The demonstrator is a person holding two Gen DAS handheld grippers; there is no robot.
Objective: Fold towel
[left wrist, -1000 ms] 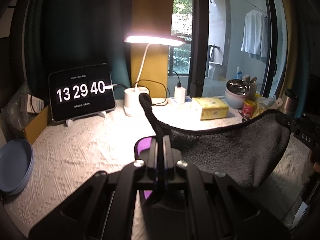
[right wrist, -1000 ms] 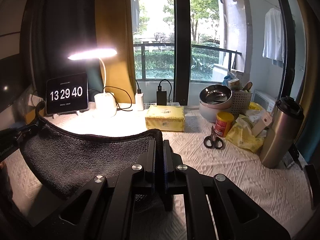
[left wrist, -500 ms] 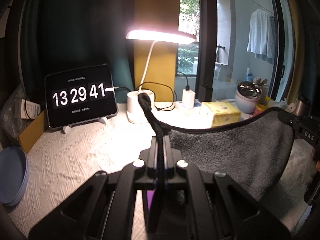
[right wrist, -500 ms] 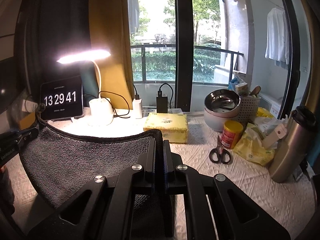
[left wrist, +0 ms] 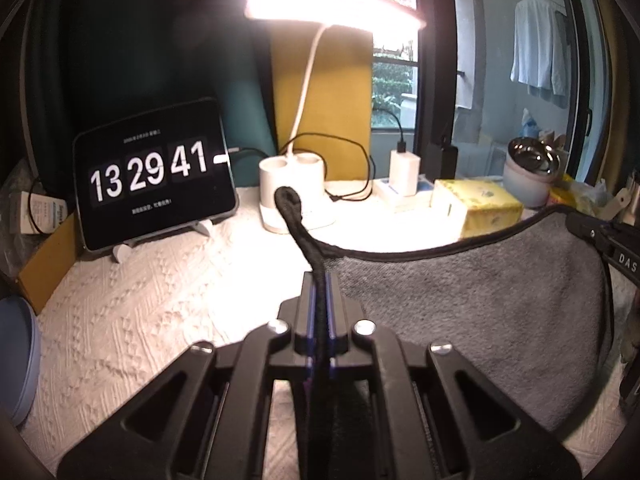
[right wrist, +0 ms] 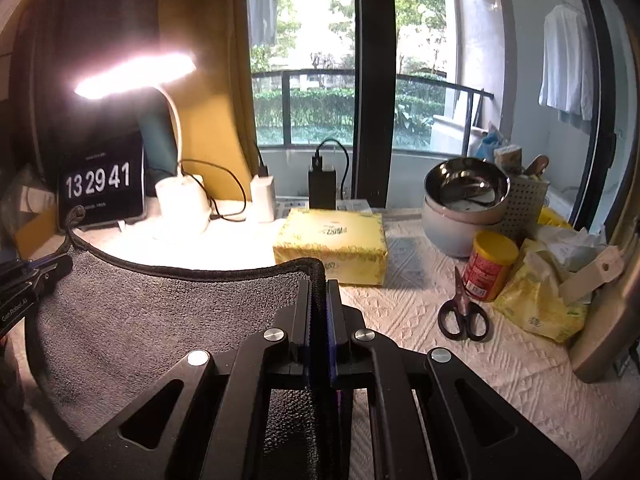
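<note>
A grey towel with a black hem hangs stretched between my two grippers above the table. My left gripper is shut on one top corner, with the hem loop sticking up past the fingertips. My right gripper is shut on the other top corner of the towel. Each gripper shows at the edge of the other's view: the right one at far right, the left one at far left. The towel's lower edge is hidden behind the gripper bodies.
A white textured cloth covers the table. At the back stand a tablet clock, a lit desk lamp, chargers and a yellow tissue pack. Scissors, a red can, stacked bowls and a steel bottle lie right. A blue plate sits left.
Both grippers have carried the towel forward toward the lamp and the back of the table; the lamp and clock look larger. The clock went from 13:29:40 to 13:29:41.
</note>
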